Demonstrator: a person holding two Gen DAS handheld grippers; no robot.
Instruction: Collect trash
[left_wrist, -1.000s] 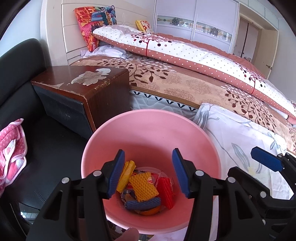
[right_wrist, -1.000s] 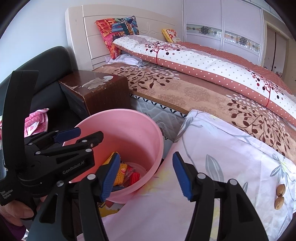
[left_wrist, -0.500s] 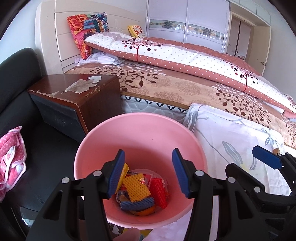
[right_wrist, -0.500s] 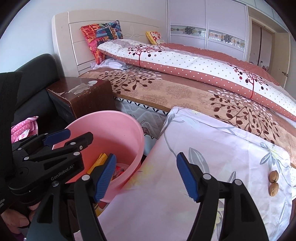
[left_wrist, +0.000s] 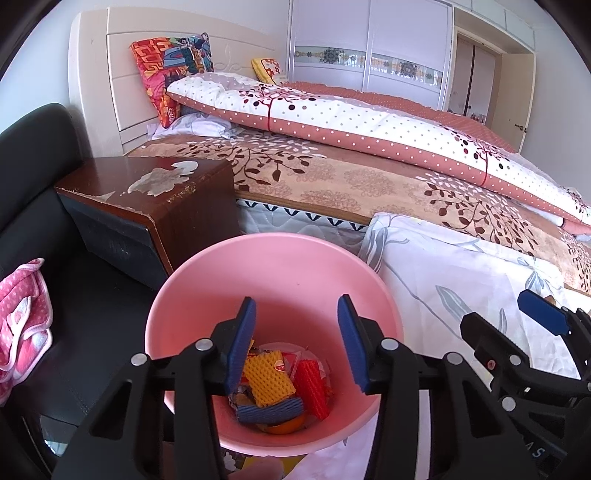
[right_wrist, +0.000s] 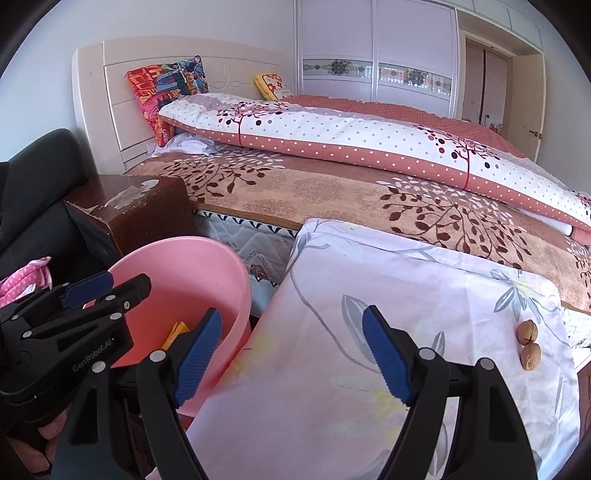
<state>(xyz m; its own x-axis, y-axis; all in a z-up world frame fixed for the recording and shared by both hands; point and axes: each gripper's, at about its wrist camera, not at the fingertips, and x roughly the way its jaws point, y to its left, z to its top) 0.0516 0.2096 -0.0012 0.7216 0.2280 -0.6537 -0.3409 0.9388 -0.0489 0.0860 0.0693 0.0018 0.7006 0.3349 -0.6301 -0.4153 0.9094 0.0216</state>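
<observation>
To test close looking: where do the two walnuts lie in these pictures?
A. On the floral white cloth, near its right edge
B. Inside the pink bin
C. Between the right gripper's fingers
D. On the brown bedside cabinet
A: in the right wrist view the two walnuts rest side by side on the floral white cloth, apart from the open right gripper and outside the pink bin.

The left wrist view looks steeply down, close above the round pink plastic bin (left_wrist: 273, 284). The right wrist view sits just to its right, over the white floral-print cloth (right_wrist: 388, 295). Both face the bed (left_wrist: 332, 177) and share bin, cloth and dark wooden nightstand (right_wrist: 144, 206).
</observation>
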